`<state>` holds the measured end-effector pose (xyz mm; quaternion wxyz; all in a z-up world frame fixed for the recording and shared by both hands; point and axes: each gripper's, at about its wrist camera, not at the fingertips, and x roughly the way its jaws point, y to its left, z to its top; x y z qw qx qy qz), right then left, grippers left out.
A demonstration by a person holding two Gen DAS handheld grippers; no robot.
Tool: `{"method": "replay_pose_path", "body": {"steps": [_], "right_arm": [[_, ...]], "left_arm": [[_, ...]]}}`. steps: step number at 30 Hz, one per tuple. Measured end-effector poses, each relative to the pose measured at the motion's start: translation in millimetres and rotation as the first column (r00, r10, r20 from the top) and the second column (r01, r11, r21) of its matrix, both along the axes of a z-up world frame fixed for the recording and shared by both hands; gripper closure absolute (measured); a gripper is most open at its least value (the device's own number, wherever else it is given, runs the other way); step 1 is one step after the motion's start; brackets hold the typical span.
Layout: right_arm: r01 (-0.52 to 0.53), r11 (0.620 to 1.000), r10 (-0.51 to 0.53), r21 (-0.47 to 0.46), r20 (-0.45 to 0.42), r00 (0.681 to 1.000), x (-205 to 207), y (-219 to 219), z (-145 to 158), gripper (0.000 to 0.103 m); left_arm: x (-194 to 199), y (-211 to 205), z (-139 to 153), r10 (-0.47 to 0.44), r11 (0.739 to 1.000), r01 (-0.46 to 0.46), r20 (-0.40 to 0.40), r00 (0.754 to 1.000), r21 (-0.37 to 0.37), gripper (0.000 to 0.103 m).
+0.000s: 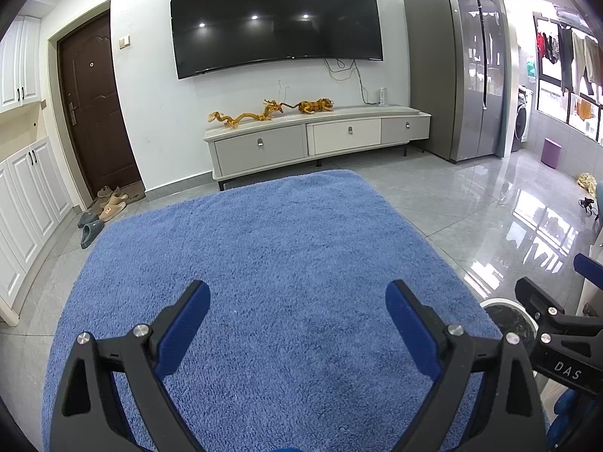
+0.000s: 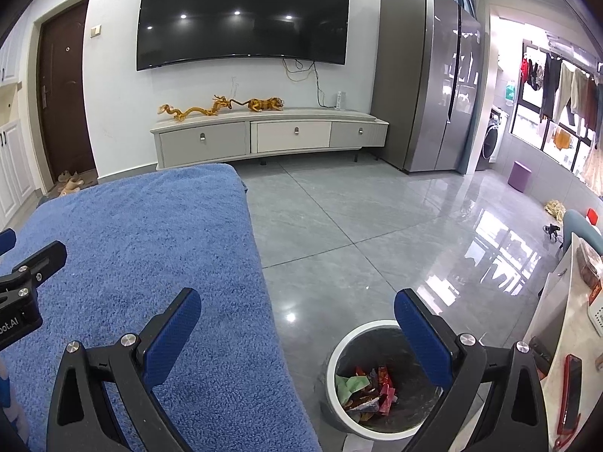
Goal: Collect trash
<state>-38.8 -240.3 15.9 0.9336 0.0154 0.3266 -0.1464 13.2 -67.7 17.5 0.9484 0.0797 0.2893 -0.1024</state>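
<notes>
Left wrist view: my left gripper (image 1: 297,303) hangs over the blue towel (image 1: 264,256) with its jaws spread wide and nothing between the blue pads (image 1: 190,326); the towel covers the surface below and shows no trash on it; at the right edge I see part of my right gripper (image 1: 554,320), and behind it just a sliver of the trash bin (image 1: 507,314) rim on the grey tiled floor (image 1: 471,203); far wall has the TV (image 1: 275,19) above the TV cabinet (image 1: 316,137), with gold dragon and tiger figures (image 1: 271,111) on top; fridge (image 1: 456,71) to the right, brown door (image 1: 94,101) to the left with slippers (image 1: 101,211) by it.

Right wrist view: my right gripper (image 2: 297,312) is also wide open and empty — left finger over the towel's (image 2: 132,256) right edge, right finger above the bin; the trash bin (image 2: 339,388) stands on the floor (image 2: 358,226) just beside the towel-covered surface, white rim, dark liner; the trash (image 2: 367,388) — crumpled wrappers, red, green, orange — lies inside at the bottom; part of the left gripper (image 2: 26,282) shows at the left edge; a white table edge (image 2: 565,339) at far right carries a red phone (image 2: 571,391); a purple stool (image 2: 519,176) stands far back by the washing machine (image 2: 493,139).
</notes>
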Motion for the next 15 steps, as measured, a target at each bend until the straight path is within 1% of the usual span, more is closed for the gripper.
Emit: {"method": "replay_pose_path", "body": {"steps": [15], "right_arm": [[0.025, 0.999, -0.025, -0.043, 0.0, 1.0, -7.4, -6.5, 3.1, 0.0]], "left_arm": [[-5.4, -6.1, -4.9, -0.031, 0.999, 0.031, 0.0, 1.0, 0.011, 0.008]]}}
